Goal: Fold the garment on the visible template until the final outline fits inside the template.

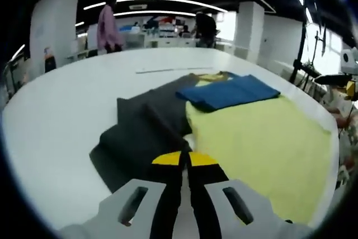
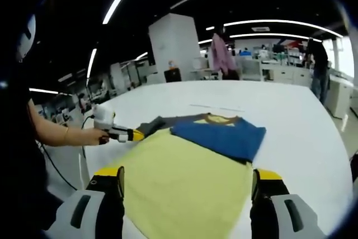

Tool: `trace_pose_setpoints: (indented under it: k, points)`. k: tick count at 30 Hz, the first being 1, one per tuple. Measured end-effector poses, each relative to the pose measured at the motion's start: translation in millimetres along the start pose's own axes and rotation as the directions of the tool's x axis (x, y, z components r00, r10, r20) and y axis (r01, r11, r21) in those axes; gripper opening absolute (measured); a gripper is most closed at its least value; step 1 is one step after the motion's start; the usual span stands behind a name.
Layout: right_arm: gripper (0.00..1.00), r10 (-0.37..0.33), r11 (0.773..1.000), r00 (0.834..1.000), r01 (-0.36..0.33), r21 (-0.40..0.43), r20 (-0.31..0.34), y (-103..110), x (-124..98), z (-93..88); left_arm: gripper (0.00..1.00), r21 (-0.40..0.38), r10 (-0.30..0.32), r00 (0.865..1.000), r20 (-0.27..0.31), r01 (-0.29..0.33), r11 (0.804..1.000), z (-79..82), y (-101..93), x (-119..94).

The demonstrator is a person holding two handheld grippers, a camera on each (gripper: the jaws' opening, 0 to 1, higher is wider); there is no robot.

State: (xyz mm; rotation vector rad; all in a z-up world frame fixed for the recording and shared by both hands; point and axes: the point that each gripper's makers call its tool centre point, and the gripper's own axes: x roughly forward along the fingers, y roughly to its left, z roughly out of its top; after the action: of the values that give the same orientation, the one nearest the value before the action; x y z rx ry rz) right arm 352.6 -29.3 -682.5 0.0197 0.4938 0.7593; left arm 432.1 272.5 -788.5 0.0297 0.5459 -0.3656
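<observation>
On table (image 1: 67, 116), one garment (image 1: 235, 90), two tools.

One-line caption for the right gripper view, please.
Open right gripper hovers over the yellow template; left gripper pinches the garment's dark sleeve beside the folded blue part.

The yellow template (image 2: 184, 188) runs off the bottom edge, perhaps under the garment (image 2: 221, 132).

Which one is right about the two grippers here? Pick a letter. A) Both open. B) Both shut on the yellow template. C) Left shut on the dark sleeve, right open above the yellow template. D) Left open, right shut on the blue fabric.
C: the left gripper has its yellow tips closed on the dark sleeve, while the right gripper stands wide open over the yellow template.
</observation>
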Motion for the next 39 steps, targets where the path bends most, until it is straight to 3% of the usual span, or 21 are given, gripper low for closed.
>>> trace_pose_setpoints:
  k: [6, 10, 17, 21, 31, 39]
  points:
    - [0.94, 0.000, 1.000, 1.000, 0.000, 0.000, 0.001, 1.5, 0.0, 0.8, 0.10, 0.000, 0.007, 1.000, -0.001, -0.007, 1.000, -0.9, 0.2, -6.6]
    - [0.94, -0.002, 1.000, 1.000, 0.002, -0.001, 0.003, 1.0, -0.1, 0.9, 0.19, 0.018, 0.044, 0.999, 0.021, -0.045, 0.999, 4.2, 5.3, -16.1]
    - [0.94, -0.002, 1.000, 1.000, 0.002, -0.002, 0.006, 3.5, -0.3, 1.6, 0.33, -0.009, 0.132, 0.990, 0.048, -0.131, 0.991, 10.9, 27.8, -30.9]
    - [0.94, 0.000, 1.000, 1.000, 0.000, -0.001, 0.008, 5.1, 0.2, 2.1, 0.37, -0.018, 0.173, 0.984, 0.038, -0.172, 0.985, 7.0, 42.0, -34.6]
    - [0.94, -0.007, 1.000, 1.000, 0.006, 0.002, 0.008, 5.1, 0.0, 1.5, 0.34, -0.090, 0.290, 0.957, 0.001, -0.289, 0.953, -6.3, 70.9, -40.9]
    - [0.94, -0.018, 1.000, 1.000, 0.018, 0.010, 0.009, 2.7, -2.2, 1.2, 0.27, -0.100, 0.323, 0.946, -0.035, -0.325, 0.940, -18.2, 77.2, -36.3]
